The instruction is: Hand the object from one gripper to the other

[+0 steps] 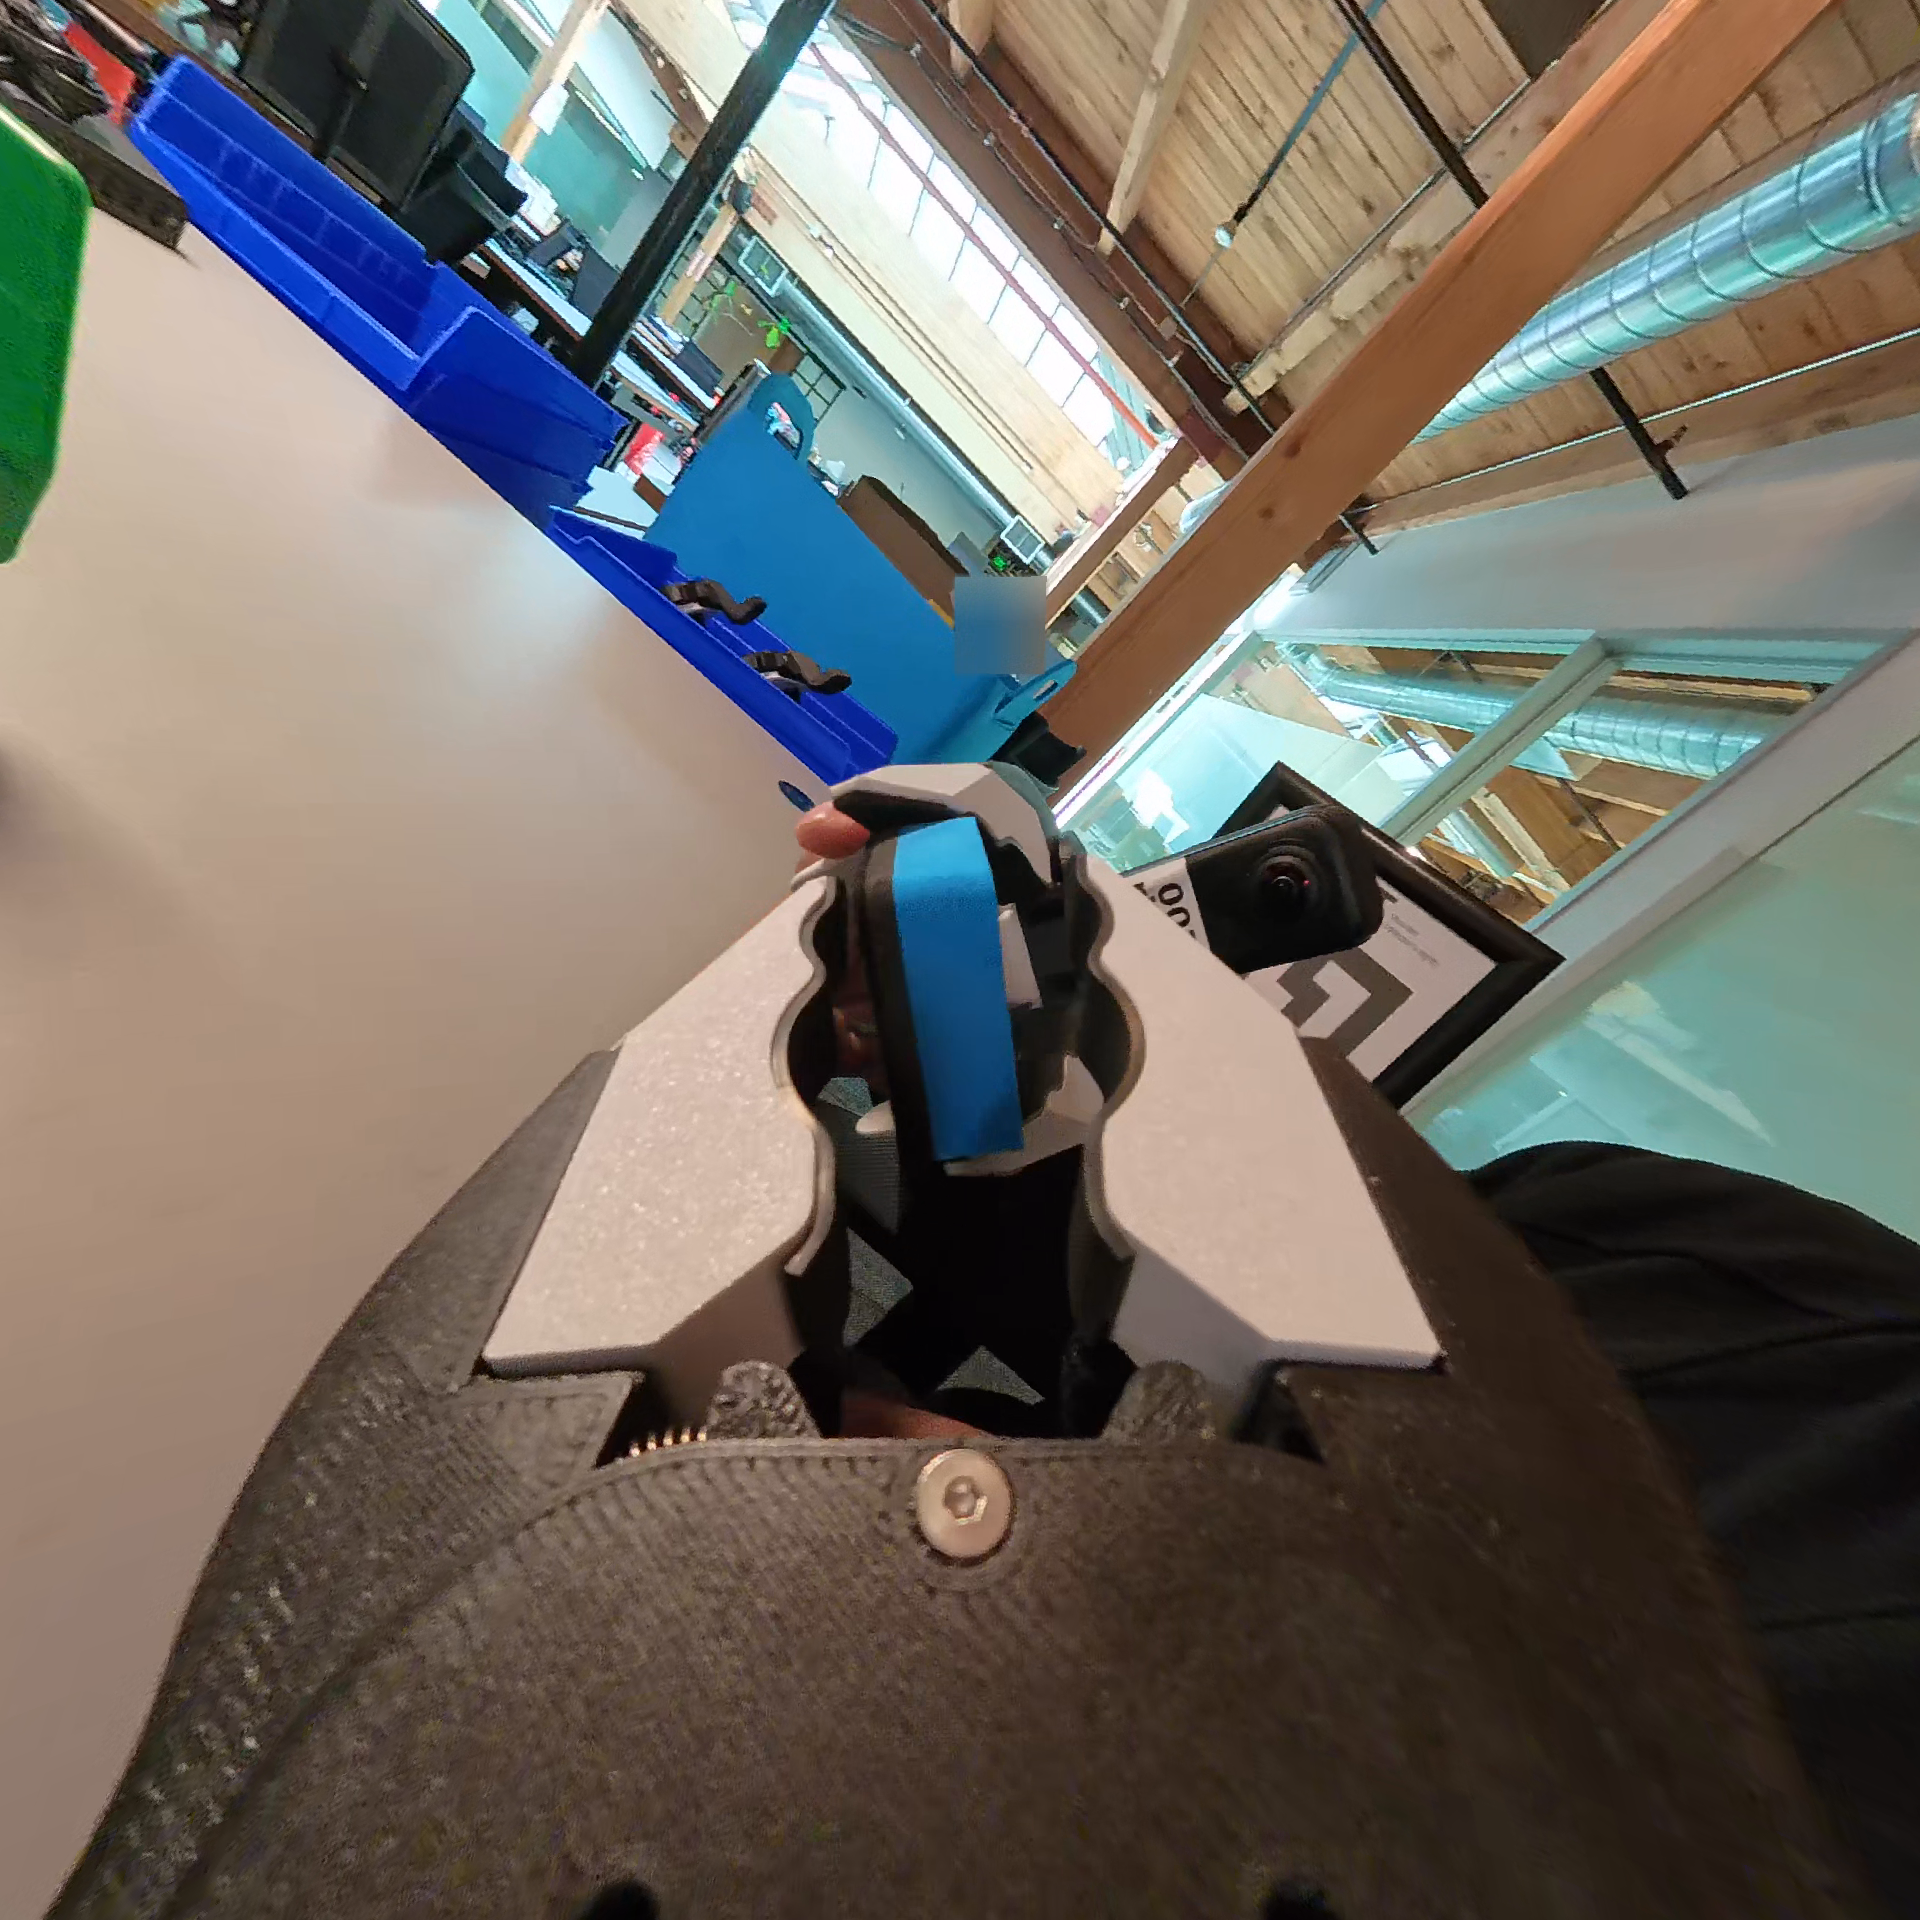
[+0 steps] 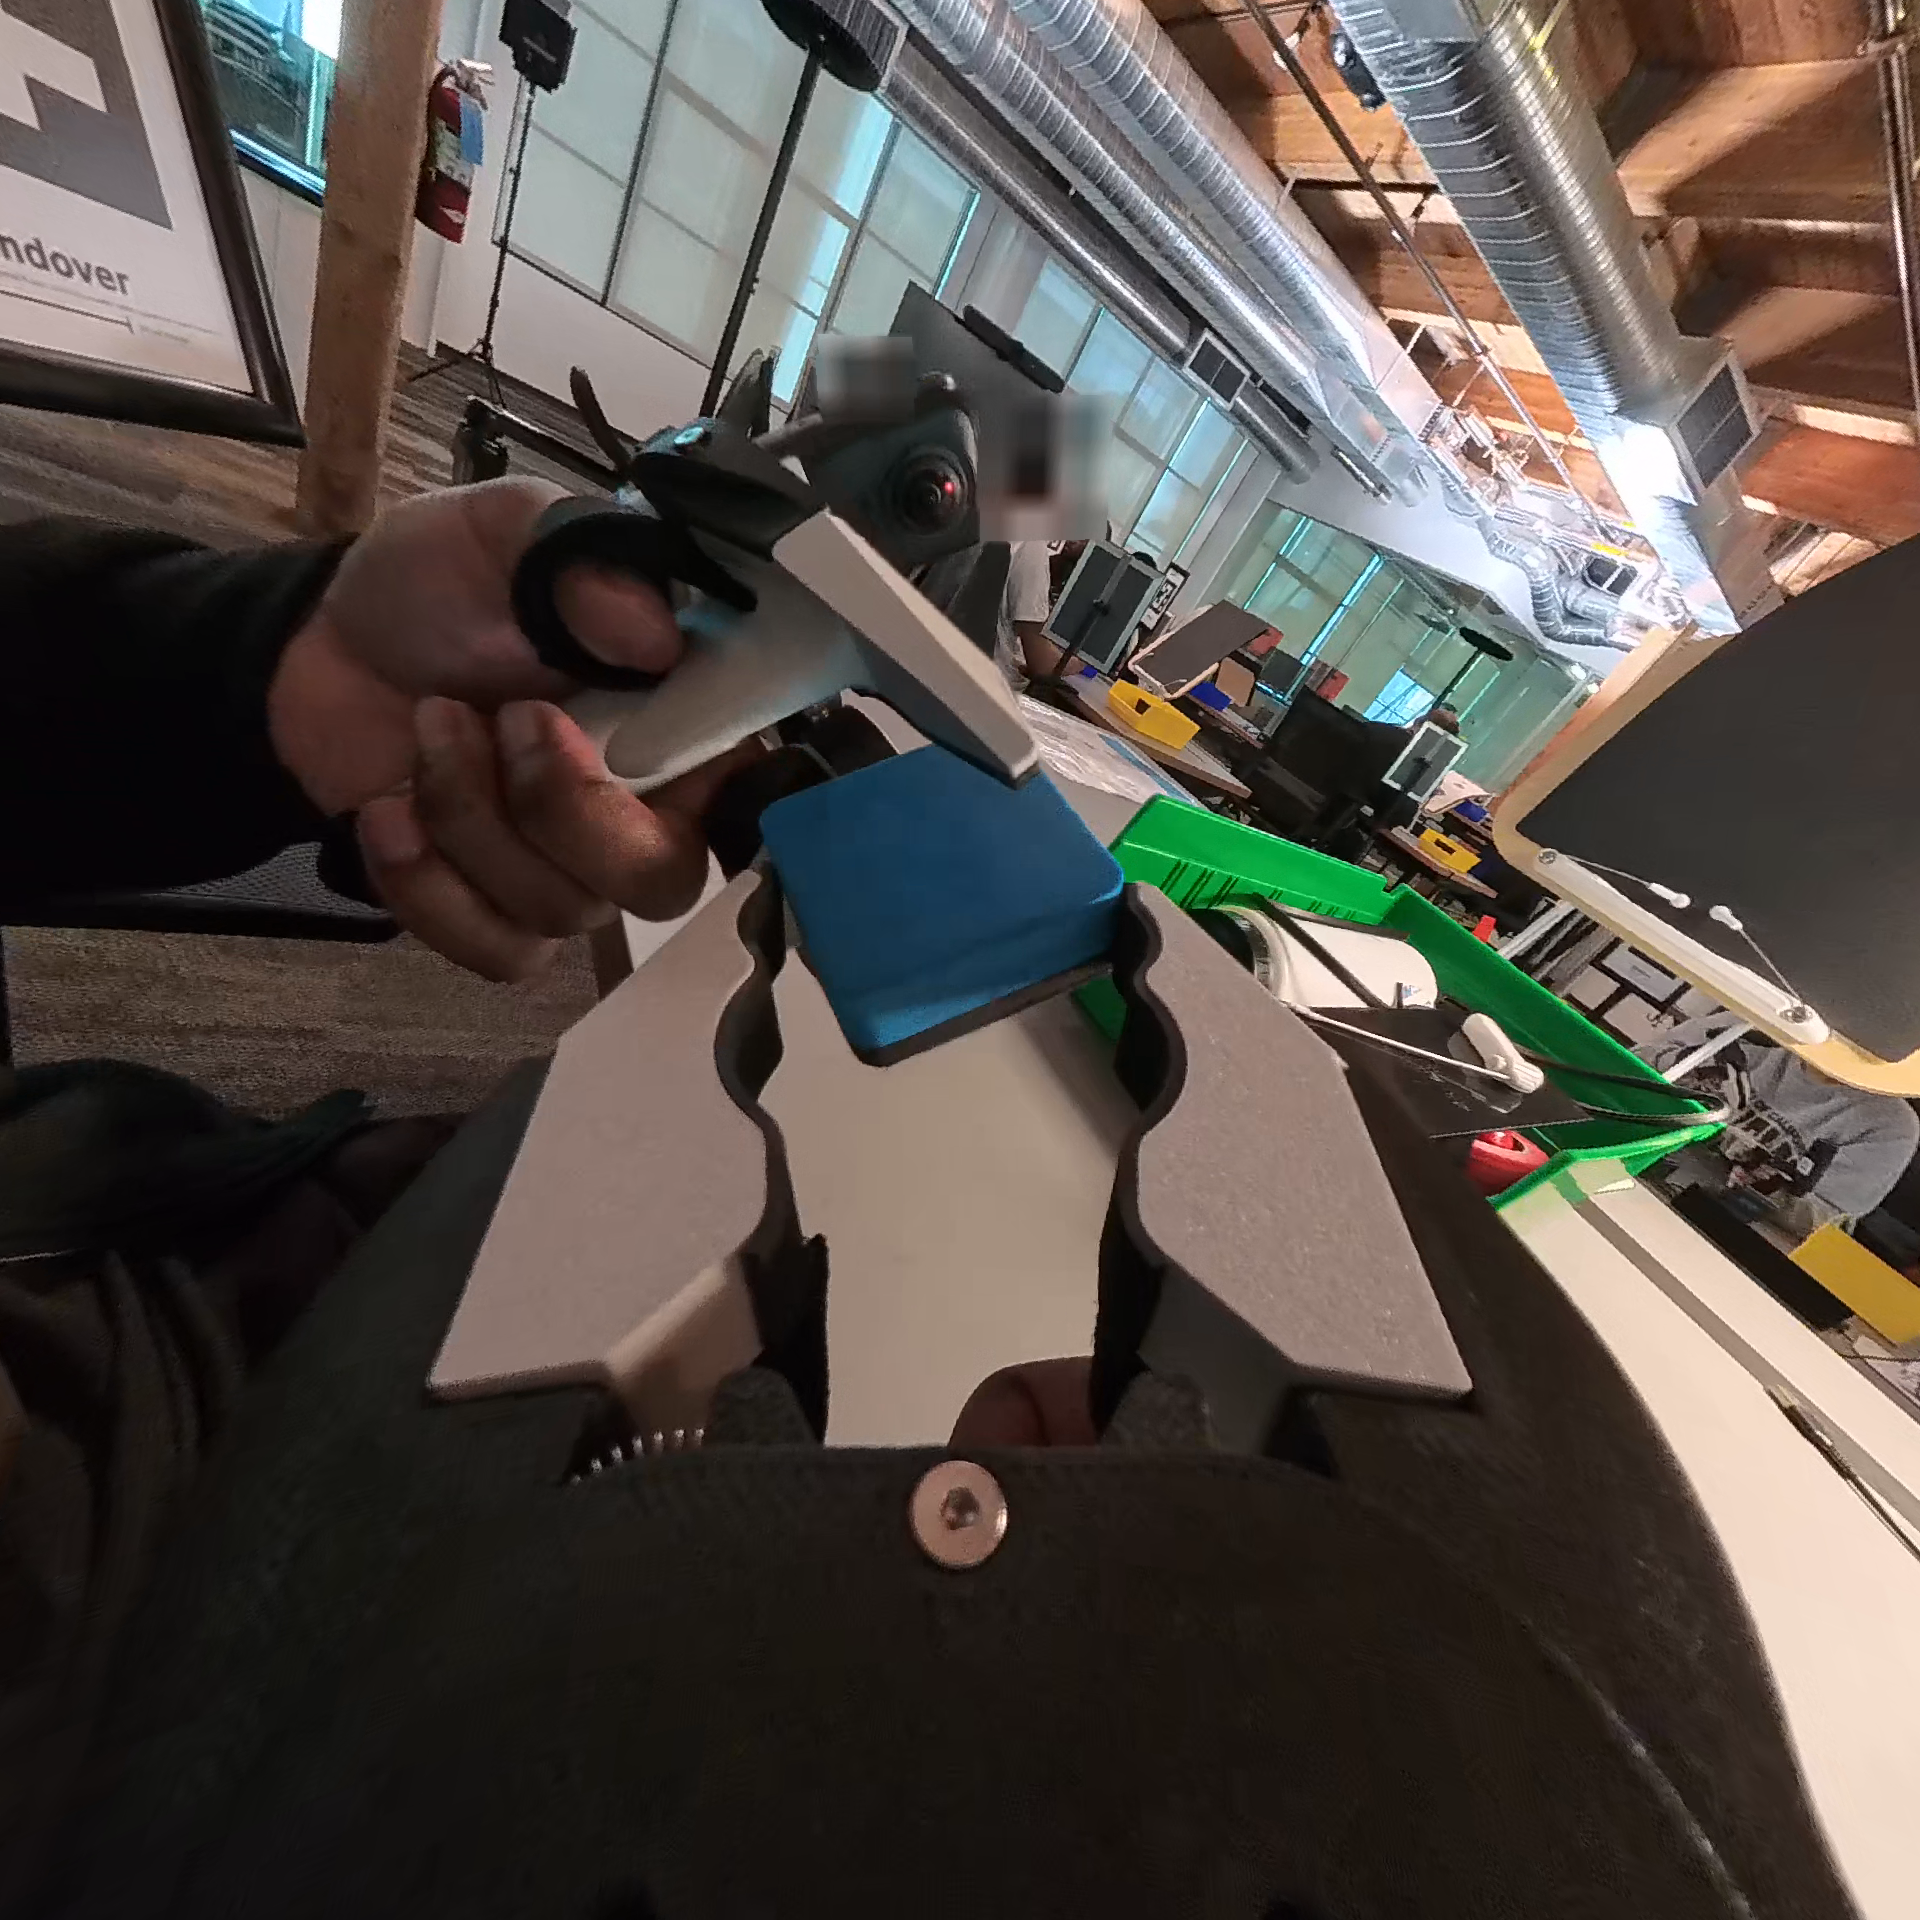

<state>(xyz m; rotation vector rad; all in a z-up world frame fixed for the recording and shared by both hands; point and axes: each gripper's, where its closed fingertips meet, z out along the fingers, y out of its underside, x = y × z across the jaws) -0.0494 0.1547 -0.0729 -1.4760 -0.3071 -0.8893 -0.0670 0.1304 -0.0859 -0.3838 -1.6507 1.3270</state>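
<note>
I see my left gripper (image 1: 951, 997) with its fingers closed on the blue block (image 1: 956, 987), which stands on edge at about 12 o'clock from the screw. My right gripper (image 2: 940, 935) grips the same blue block (image 2: 935, 894) between its fingers too. The green bin (image 2: 1340, 914) sits on the white desk (image 2: 1714, 1403) at 3 o'clock.

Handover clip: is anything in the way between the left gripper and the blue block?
Nothing visible. The block sits between the right gripper's jaws at their tips, and the left gripper's jaws already straddle its flat faces. Whether they have closed on it is unclear.
</note>
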